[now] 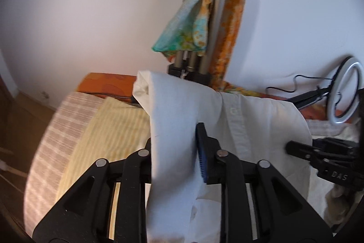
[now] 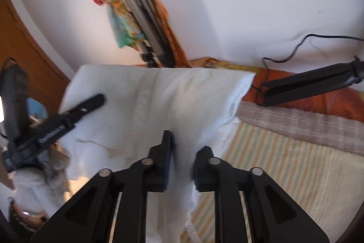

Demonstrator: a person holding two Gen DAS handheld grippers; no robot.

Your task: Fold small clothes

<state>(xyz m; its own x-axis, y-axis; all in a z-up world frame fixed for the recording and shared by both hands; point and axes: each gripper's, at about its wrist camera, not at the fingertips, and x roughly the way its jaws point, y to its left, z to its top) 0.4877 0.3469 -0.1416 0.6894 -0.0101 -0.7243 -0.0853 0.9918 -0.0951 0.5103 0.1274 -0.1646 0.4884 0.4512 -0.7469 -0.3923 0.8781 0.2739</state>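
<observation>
1. White shirt (image 1: 238, 111) hangs stretched between both grippers, above the striped bedcover (image 2: 284, 163)
2. Left gripper (image 1: 175, 147): jaws slightly apart, shirt fabric running between them
3. Right gripper (image 2: 183, 149): jaws slightly apart, fabric passing through, no clamping visible

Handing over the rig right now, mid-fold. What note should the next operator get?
Left gripper: the white shirt runs between its fingers; one finger is hidden, so the grip is unclear.
Right gripper: jaws apart, shirt hanging loosely between them.
The shirt is raised over the striped bed cover, button strip facing the cameras.
Done: shirt lifted between both grippers.
Left: lay it flat and finish the fold.
</observation>
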